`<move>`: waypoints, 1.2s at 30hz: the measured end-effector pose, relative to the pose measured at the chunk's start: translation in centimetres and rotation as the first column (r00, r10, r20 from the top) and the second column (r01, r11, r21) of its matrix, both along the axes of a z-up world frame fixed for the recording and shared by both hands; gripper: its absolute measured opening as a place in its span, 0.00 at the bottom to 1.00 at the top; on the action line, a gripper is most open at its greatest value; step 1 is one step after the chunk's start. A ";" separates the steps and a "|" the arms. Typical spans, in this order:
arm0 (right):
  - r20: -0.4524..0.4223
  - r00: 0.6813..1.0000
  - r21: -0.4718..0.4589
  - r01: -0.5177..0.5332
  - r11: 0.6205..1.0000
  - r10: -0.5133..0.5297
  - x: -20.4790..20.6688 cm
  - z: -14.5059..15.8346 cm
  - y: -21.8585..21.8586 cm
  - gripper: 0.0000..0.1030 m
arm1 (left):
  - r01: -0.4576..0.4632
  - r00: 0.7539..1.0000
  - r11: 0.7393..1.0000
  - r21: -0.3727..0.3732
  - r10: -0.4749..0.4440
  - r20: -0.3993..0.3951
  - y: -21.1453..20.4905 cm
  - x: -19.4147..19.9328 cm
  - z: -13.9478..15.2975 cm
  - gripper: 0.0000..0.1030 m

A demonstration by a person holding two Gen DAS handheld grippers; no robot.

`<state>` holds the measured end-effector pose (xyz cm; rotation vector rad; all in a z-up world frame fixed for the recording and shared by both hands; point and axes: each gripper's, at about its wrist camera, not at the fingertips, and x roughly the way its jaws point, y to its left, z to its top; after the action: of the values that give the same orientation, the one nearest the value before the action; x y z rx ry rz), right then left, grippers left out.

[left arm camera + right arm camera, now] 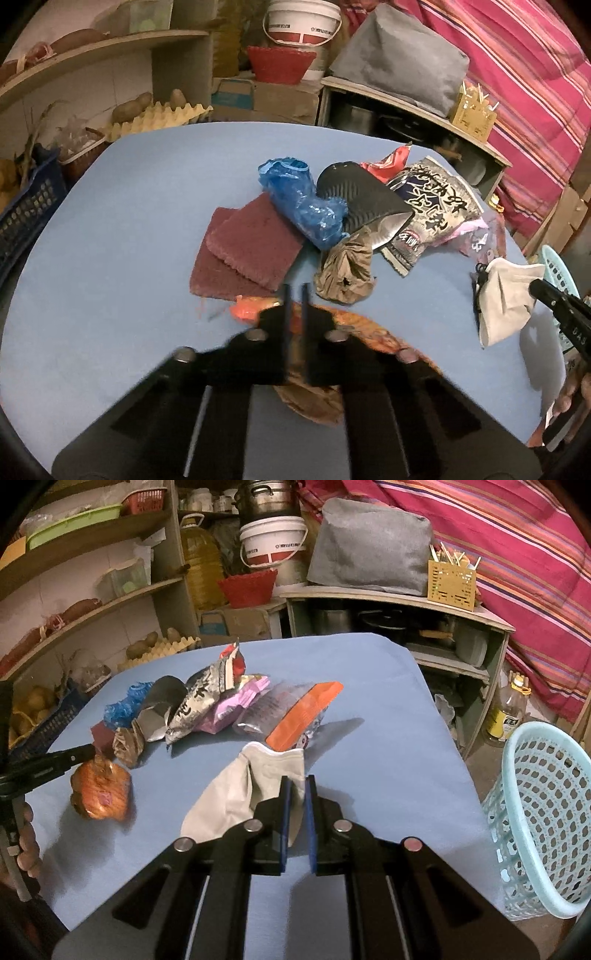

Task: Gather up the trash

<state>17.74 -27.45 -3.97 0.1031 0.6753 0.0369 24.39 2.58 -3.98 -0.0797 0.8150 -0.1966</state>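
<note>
On the blue table [122,229], my left gripper [294,291] is shut on a crumpled orange snack wrapper [255,310]; in the right wrist view that wrapper [101,794] hangs just above the cloth. My right gripper [297,781] is shut on a white face mask [236,794], which shows at the right edge of the left wrist view [506,295]. Beyond lies a pile of trash: a blue plastic shoe cover [306,199], a black cup sleeve [354,195], a black-and-white snack bag [432,199], a brown paper wad [345,273] and an orange-striped clear pack [303,712].
Two maroon scouring pads [247,243] lie left of the pile. A light blue perforated basket [546,812] stands on the floor off the table's right side. Shelves, a white bucket [273,542] and a dark blue crate [26,218] surround the table.
</note>
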 end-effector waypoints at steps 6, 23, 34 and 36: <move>0.045 0.999 0.009 -0.016 1.000 0.015 -0.7 1.1 0.0 0.08 | -0.014 0.999 0.999 -0.035 0.016 0.051 0.1 -1.7 1.7 0.00; 0.076 0.997 0.080 -0.012 0.997 0.006 -2.4 2.1 -3.0 0.05 | -0.065 0.997 0.998 0.007 0.064 0.050 -1.2 -4.9 3.1 0.29; -0.030 0.999 0.071 0.031 0.997 -0.029 -0.9 -0.1 -5.0 0.09 | -0.124 0.990 0.992 0.037 0.121 0.069 0.5 -5.1 2.9 0.72; -0.063 0.997 0.063 0.042 0.997 -0.038 -0.6 -0.8 -5.2 0.13 | -0.142 0.988 0.989 0.045 0.139 0.062 1.4 -4.7 2.7 0.74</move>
<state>17.18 -32.66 -4.80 0.1802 0.7333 0.0166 19.68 3.99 -1.26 -0.0838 0.7519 -0.0453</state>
